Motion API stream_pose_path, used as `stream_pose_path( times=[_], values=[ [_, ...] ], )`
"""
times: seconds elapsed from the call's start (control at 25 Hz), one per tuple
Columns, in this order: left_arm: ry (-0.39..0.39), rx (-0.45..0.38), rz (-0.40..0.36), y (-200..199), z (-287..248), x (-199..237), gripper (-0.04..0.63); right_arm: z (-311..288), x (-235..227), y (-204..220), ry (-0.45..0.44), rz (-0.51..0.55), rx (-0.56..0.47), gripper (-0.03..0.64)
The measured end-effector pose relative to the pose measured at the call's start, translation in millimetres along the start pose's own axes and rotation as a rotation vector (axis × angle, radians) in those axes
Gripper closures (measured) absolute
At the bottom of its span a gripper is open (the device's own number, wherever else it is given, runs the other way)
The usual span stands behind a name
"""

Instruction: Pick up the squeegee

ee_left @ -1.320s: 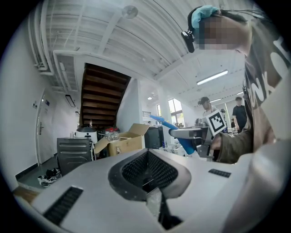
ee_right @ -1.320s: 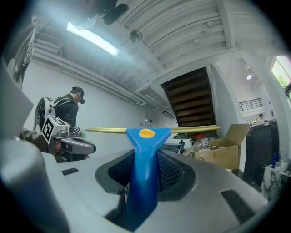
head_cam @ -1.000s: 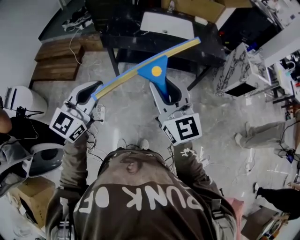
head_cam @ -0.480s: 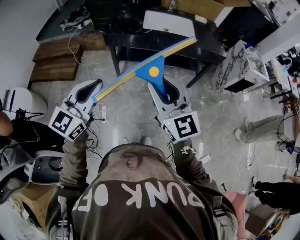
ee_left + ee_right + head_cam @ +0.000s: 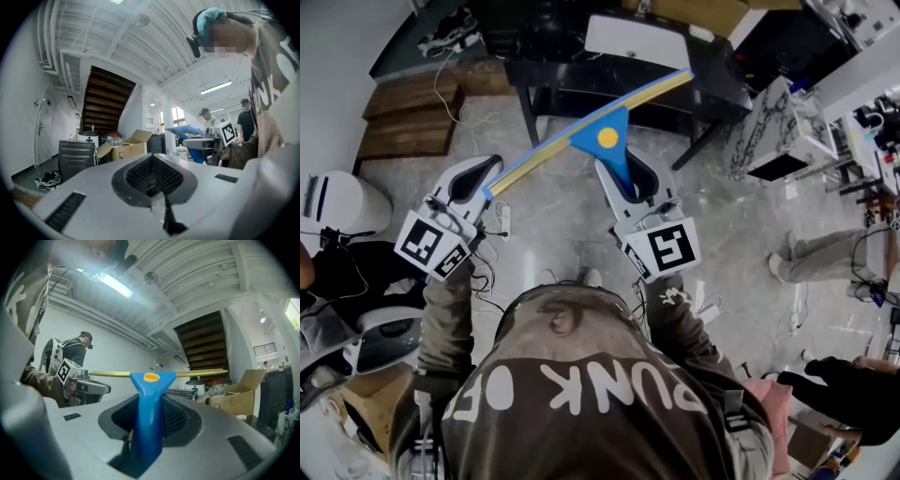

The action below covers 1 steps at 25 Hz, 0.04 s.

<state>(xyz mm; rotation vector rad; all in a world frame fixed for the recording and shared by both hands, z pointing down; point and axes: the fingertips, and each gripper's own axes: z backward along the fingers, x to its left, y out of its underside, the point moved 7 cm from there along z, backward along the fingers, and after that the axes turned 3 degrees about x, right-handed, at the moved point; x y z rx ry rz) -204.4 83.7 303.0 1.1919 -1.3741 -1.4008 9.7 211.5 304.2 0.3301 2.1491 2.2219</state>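
Note:
The squeegee has a blue handle, a triangular blue head with a yellow dot, and a long yellow-edged blade. It is held level in the air above the floor. My right gripper is shut on its handle, which stands up between the jaws, with the blade crossing the right gripper view from side to side. My left gripper is to the left, its tip close beside the blade's left end. Its jaws are shut with nothing between them. The squeegee shows off to the right in the left gripper view.
A black table with a white box stands ahead. Wooden steps lie at the far left and a white round appliance near left. A marble-patterned cabinet and a person's legs are at the right. A cardboard box is nearby.
Both grippers and the squeegee have shifted slightly towards the table. The right gripper's hold on the handle is unchanged, and the left gripper stays shut.

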Motion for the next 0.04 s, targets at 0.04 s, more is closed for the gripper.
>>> stream_pose_path(
  times=[0.04],
  values=[
    [0.001, 0.001, 0.001, 0.7, -1.8, 0.7, 0.592, -0.7, -1.6, 0.9, 0.001, -0.001, 0.001, 0.476]
  ],
)
